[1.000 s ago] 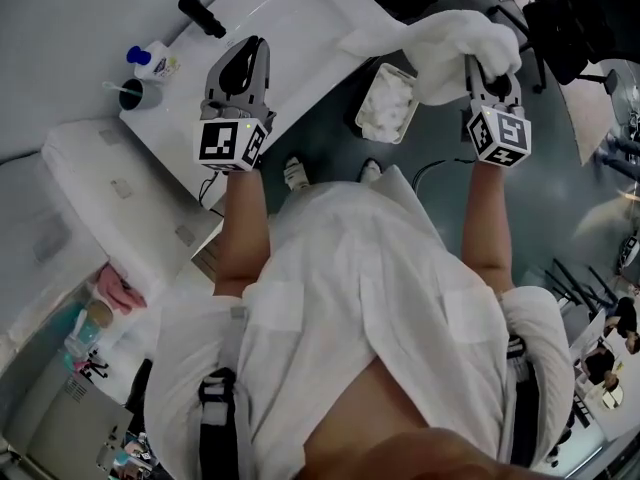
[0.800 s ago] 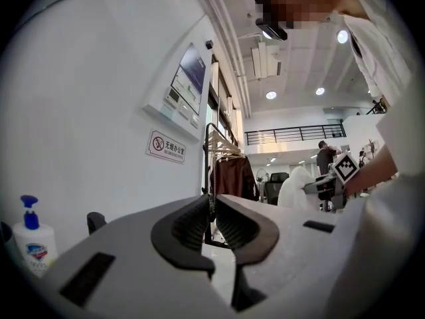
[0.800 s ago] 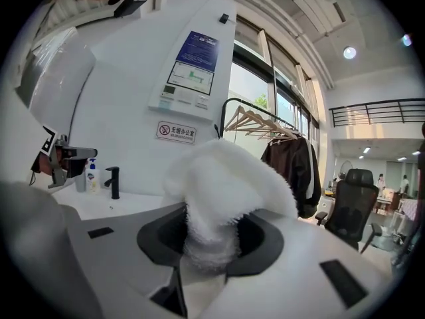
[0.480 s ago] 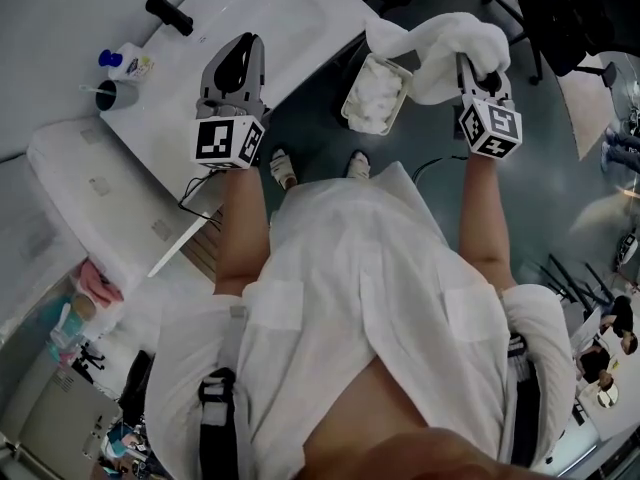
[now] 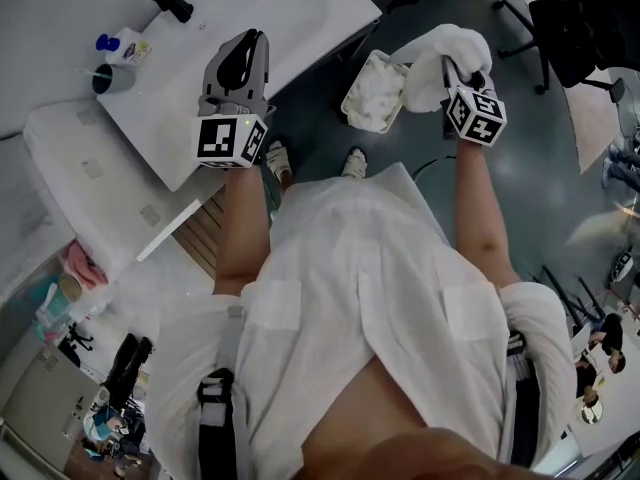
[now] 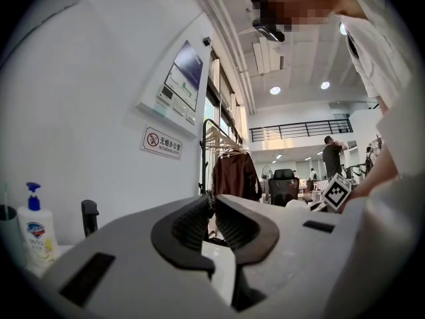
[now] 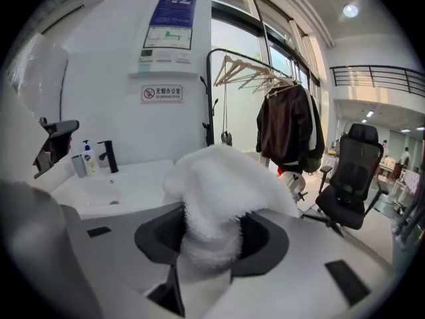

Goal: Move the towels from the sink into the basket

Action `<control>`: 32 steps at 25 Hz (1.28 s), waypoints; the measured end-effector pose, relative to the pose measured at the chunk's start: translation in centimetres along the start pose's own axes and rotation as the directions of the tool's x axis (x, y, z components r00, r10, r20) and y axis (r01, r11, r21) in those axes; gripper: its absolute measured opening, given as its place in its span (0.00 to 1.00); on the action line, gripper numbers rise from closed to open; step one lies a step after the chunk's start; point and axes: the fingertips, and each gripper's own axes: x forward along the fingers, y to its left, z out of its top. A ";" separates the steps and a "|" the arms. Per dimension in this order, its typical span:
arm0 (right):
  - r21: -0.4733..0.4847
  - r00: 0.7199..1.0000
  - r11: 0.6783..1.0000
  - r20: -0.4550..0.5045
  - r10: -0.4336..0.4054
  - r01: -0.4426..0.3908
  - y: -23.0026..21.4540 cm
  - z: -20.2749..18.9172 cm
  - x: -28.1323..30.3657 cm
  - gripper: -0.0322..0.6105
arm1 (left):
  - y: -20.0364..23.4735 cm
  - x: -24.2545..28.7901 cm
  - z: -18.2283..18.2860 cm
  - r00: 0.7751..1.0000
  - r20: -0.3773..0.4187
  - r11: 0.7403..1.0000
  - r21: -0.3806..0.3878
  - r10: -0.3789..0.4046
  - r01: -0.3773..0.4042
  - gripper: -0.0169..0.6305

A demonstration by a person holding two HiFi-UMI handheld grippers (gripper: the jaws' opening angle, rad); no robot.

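Two dark jaws of the right gripper [image 7: 212, 219] are pinching a fluffy white towel [image 7: 222, 178]. They have just been easing apart, yet the pile is filling the gap and pressing on both pads, so the pad faces are lying buried out of sight. In the head view the right gripper [image 5: 452, 68] is showing upper right of centre. There the towel [image 5: 440, 50] is bulging over its tips and overlapping the right corner of a white rectangular basket [image 5: 360, 75] standing on the grey floor [image 5: 530, 118]. Whether towel and basket are touching is hard to tell. Crumpled white cloth [image 5: 378, 96] is lying inside the basket.

The left gripper [image 6: 211, 201] is keeping its jaws pressed together on nothing. Its grey body is blocking the lower half of its own view. In the head view it is covering the near edge of the white sink [image 5: 290, 3] at the top of the frame.

A black tap [image 5: 168, 1], a white soap bottle with a blue pump [image 5: 122, 43] and a grey cup [image 5: 112, 78] are standing upper left. In the right gripper view a dark jacket on a clothes rail [image 7: 289, 131] and a black office chair [image 7: 352, 171] are filling the right side.
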 end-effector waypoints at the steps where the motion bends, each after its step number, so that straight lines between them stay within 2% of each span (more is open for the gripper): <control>1: 0.016 0.999 1.000 -0.034 0.003 -0.002 0.0 -0.7 0.5 0.35 | 0.0 -0.1 0.0 1.000 -0.001 1.000 0.000 0.003 -0.003 0.09; 4: 0.061 0.990 0.998 -0.139 0.002 0.007 0.0 -2.5 1.8 0.44 | 0.2 -0.4 0.0 1.000 -0.006 1.000 0.002 0.013 -0.013 0.09; 6: 0.079 0.984 0.996 -0.176 -0.019 0.034 -0.2 -3.1 2.3 0.44 | 0.3 -0.6 0.0 1.000 -0.007 1.000 0.006 0.018 -0.018 0.09; 8: 0.085 0.985 0.995 -0.166 -0.041 0.055 -0.5 -2.6 2.4 0.43 | 0.6 -0.7 0.0 1.000 -0.006 1.000 0.008 0.023 -0.023 0.09; 11: 0.070 0.994 0.997 -0.105 -0.029 0.036 0.1 -0.4 2.5 0.43 | 1.1 -0.9 0.2 1.000 0.000 1.000 0.008 0.030 -0.030 0.09; 14: 0.012 1.000 1.000 0.011 0.014 -0.014 1.6 3.0 1.8 0.41 | 1.6 -1.1 0.8 0.999 0.009 0.999 0.012 0.036 -0.036 0.09; 16: -0.037 0.994 0.998 0.096 0.058 -0.055 3.0 5.5 1.2 0.39 | 2.2 -1.4 1.1 0.999 0.014 0.999 0.015 0.047 -0.047 0.09; 19: -0.102 0.965 0.986 0.213 0.152 -0.133 5.9 9.2 0.3 0.35 | 3.4 -2.1 1.5 0.997 0.018 0.997 0.021 0.069 -0.070 0.09; 23: -0.169 0.909 0.957 0.311 0.278 -0.235 10.5 13.3 -0.8 0.29 | 5.4 -3.7 1.7 0.994 0.015 0.994 0.022 0.106 -0.106 0.09; 28: -0.236 0.856 0.922 0.355 0.376 -0.307 16.2 16.6 -0.1 0.26 | 8.7 -6.4 2.5 0.985 0.014 0.985 0.034 0.170 -0.170 0.09; 32: -0.306 0.800 0.873 0.366 0.475 -0.378 21.8 18.3 0.6 0.22 | 11.9 -9.2 3.2 0.973 0.016 0.972 0.045 0.232 -0.233 0.09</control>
